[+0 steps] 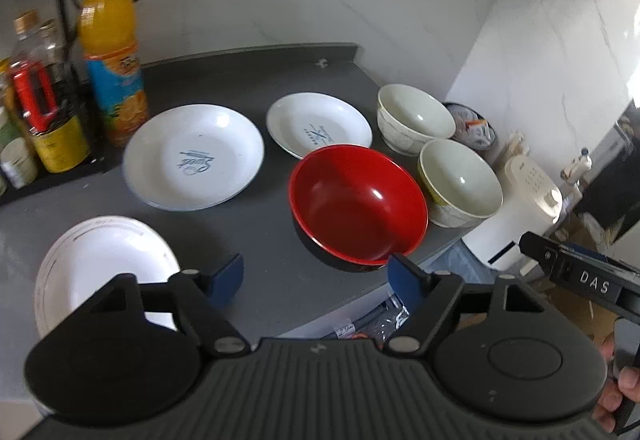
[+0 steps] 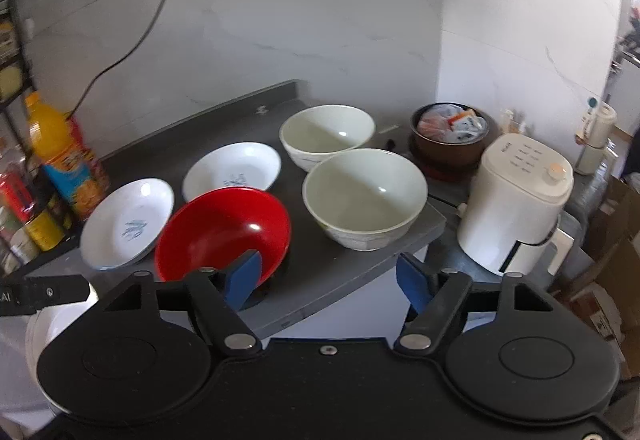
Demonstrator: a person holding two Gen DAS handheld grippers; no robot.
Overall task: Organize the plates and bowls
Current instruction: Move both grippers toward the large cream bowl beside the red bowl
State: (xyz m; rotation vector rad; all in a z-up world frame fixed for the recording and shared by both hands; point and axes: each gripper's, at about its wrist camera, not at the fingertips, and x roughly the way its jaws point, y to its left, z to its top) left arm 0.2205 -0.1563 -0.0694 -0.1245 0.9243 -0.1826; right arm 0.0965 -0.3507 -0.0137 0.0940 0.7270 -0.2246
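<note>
On the dark grey countertop [image 1: 248, 232], nothing is stacked yet. The glossy red plastic bowl [image 1: 358, 201] sits near the front edge, with two cream ceramic bowls [image 2: 362, 197] beside it toward the right corner. Two white printed plates [image 1: 194, 155] lie further back, and a plain white plate [image 1: 100, 264] lies at the front left. The left gripper [image 1: 316, 278] and right gripper [image 2: 330, 276] are both held spread and empty. The nearer cream bowl is judged at risk: a careless nudge could send it over the right edge.

Both wrist views above shared counter [image 1: 248, 240]
</note>
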